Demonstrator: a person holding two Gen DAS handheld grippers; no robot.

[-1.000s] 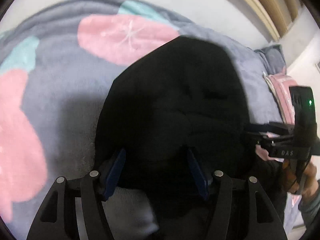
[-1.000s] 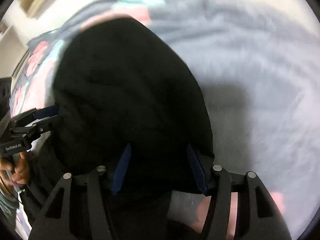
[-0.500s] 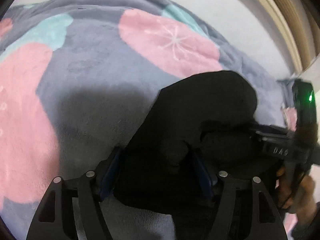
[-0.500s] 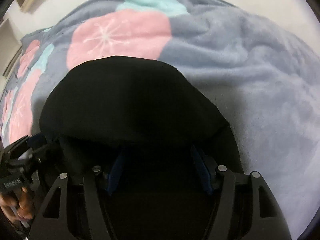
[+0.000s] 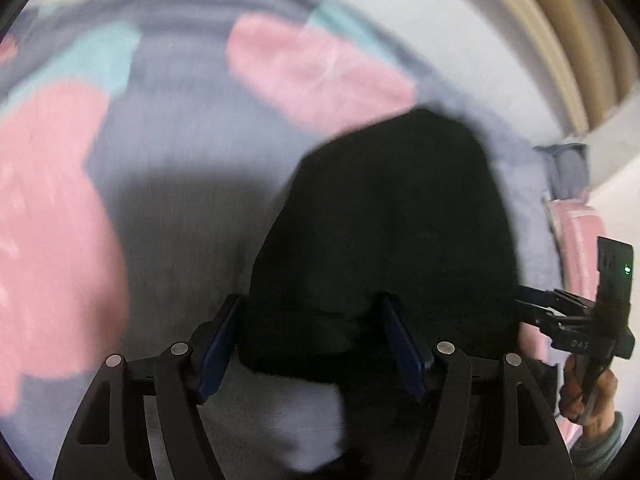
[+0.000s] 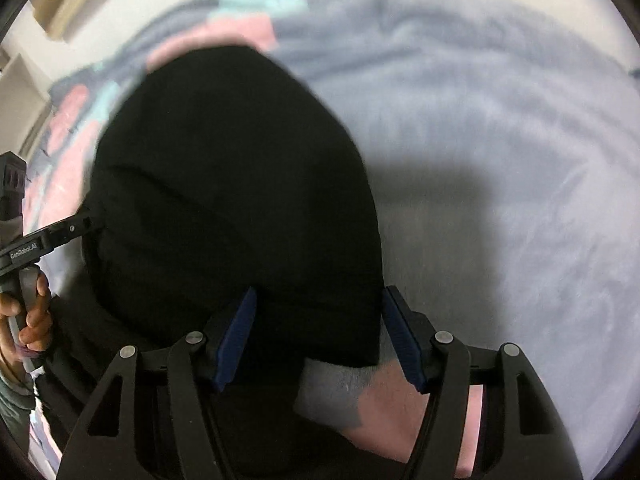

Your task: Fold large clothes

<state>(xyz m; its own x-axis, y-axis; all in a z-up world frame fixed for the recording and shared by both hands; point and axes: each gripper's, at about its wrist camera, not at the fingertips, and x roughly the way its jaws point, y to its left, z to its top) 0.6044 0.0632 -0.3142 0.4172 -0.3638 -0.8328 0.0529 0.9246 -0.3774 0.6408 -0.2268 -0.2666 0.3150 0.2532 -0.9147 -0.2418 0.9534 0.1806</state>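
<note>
A large black garment (image 5: pixel 392 216) hangs bunched in front of both cameras over a bed. My left gripper (image 5: pixel 312 332) has its blue pads wide apart with the garment's lower edge filling the gap between them. My right gripper (image 6: pixel 318 328) stands the same way, black cloth (image 6: pixel 232 192) between its spread pads. Whether either pad presses the cloth is hidden by the dark fabric. The right gripper also shows at the right edge of the left wrist view (image 5: pixel 576 320), and the left gripper at the left edge of the right wrist view (image 6: pixel 44 240).
A grey-blue fleece blanket (image 5: pixel 168 184) with pink and teal blotches covers the bed below. A pillow (image 5: pixel 568 164) lies at the far right by a wooden headboard (image 5: pixel 560 40). Plain grey blanket (image 6: pixel 500 160) spreads to the right.
The garment has been lifted again: it hung high, dropped low toward the blanket half a second ago, and now stands taller in both views. Both views are blurred by motion.
</note>
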